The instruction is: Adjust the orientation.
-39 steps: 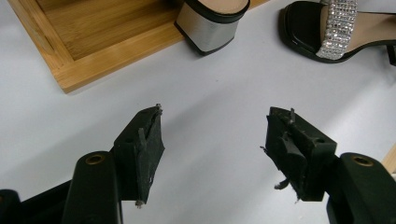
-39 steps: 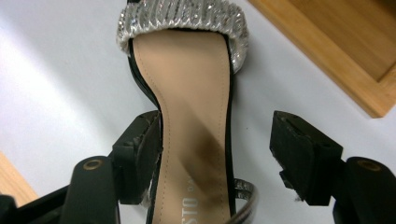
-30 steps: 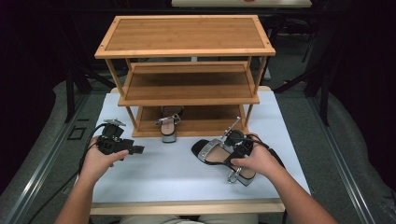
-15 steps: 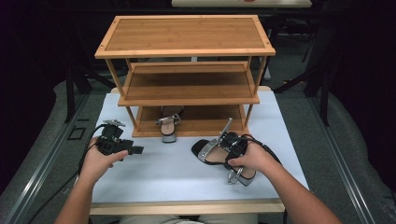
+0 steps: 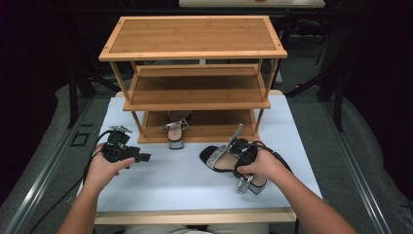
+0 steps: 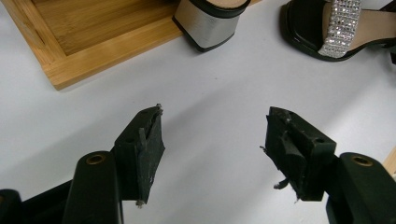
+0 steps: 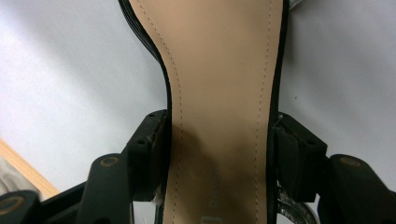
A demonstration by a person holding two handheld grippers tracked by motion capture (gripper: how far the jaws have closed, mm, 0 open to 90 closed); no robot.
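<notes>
Three wooden shelves make up the rack (image 5: 195,58) standing at the far side of the white table (image 5: 185,180); its far legs are hidden behind the boards, and the room around it is too dark to be made out. On the lowest shelf a sandal (image 5: 176,130) is set with its silver block heel jutting over the near edge, its toe lost in the shade under the middle shelf. A second sandal (image 5: 221,158) lies on the table right of centre, near the rack's right leg, its glittering toe strap pointing left; its heel end is largely covered by the person's right hand.

The right gripper (image 5: 242,155) is seen straddling this sandal's narrow waist. In the right gripper view the jaws have just been closing, and both pads are pressed against the black edges of the tan insole (image 7: 219,93), whose toe is cut off at the top.

The left gripper (image 5: 144,158) is held over bare table at the near left, jaws wide apart with nothing between them.
</notes>
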